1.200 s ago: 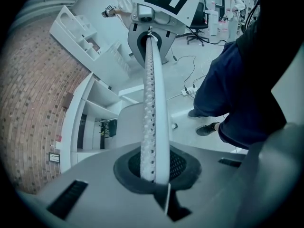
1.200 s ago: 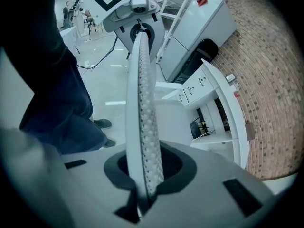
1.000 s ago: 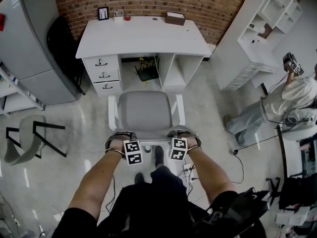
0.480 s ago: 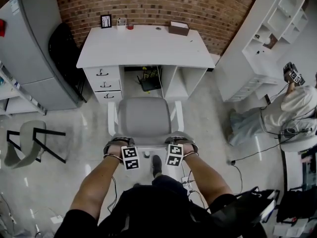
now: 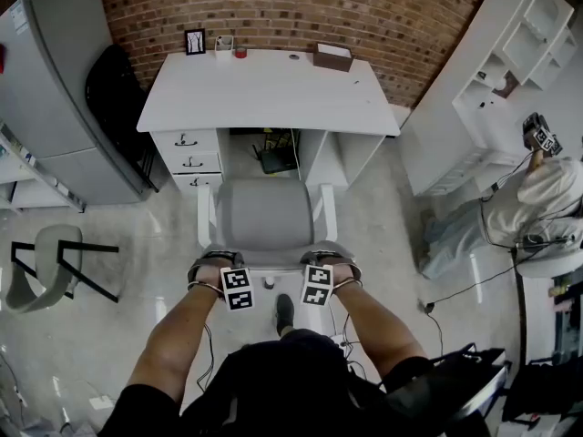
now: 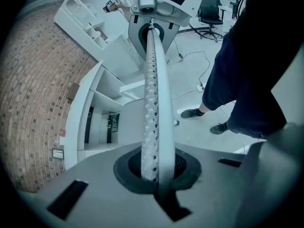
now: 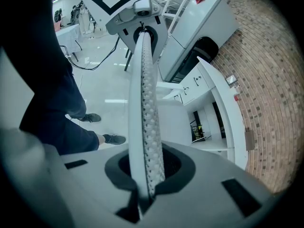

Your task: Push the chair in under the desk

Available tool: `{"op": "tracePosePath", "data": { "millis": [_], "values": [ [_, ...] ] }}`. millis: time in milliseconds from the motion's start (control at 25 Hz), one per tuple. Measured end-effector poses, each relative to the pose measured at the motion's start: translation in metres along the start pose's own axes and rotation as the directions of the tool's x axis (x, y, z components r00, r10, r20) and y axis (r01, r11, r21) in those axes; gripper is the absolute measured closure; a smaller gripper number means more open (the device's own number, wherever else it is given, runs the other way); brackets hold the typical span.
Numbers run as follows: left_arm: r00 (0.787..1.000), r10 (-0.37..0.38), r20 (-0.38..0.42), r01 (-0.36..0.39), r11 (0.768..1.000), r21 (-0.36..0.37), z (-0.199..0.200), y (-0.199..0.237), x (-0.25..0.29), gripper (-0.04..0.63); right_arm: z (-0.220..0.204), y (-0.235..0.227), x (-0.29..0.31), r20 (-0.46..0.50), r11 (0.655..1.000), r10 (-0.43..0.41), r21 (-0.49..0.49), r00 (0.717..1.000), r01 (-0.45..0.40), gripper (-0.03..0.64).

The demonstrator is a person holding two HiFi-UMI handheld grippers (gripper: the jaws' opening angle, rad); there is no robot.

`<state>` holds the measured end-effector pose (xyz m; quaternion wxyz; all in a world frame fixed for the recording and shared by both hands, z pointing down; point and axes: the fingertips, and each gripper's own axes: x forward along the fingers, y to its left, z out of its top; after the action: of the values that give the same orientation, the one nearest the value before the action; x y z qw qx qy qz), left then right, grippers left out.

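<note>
Before the brick wall (image 5: 291, 7), the chair (image 5: 264, 212) is nearing the desk (image 5: 264, 89), closer than a second ago but not yet under. The left gripper (image 6: 151, 37) and right gripper (image 7: 142, 39), jaws closed and empty, are pushing its backrest.

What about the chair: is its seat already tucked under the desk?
No, the head view shows the chair with its whole grey seat in front of the desk, none of it beneath the top.

Chair (image 5: 264, 212) and desk (image 5: 266, 91) on floor (image 5: 127, 230)
</note>
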<state>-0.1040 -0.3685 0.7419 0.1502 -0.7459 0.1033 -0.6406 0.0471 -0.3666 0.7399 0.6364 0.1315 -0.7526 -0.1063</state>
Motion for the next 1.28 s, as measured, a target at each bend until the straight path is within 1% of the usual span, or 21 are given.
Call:
{"op": "tracePosePath", "data": {
  "millis": [160,320,520,1280],
  "values": [
    [1.0,0.014,-0.007,-0.014,1.0,-0.003,0.001,0.016,0.007,0.583,-0.003,-0.016,0.005,0.001,1.0,-0.005,-0.006,1.0,0.005,0.584],
    [1.0,0.006,-0.024,-0.006,1.0,-0.014,0.001,0.029,0.014,0.583,-0.006,-0.03,0.01,0.005,1.0,-0.003,-0.009,1.0,0.003,0.584],
    [0.999,0.02,-0.041,-0.02,1.0,-0.017,0.002,0.047,0.022,0.583,-0.009,-0.048,0.016,0.006,1.0,-0.001,-0.012,1.0,0.002,0.584],
    [0.998,0.016,-0.056,-0.018,0.999,-0.037,0.018,0.117,0.052,0.584,-0.033,-0.123,0.038,0.015,0.999,0.001,-0.033,1.0,-0.001,0.584]
  ]
}}
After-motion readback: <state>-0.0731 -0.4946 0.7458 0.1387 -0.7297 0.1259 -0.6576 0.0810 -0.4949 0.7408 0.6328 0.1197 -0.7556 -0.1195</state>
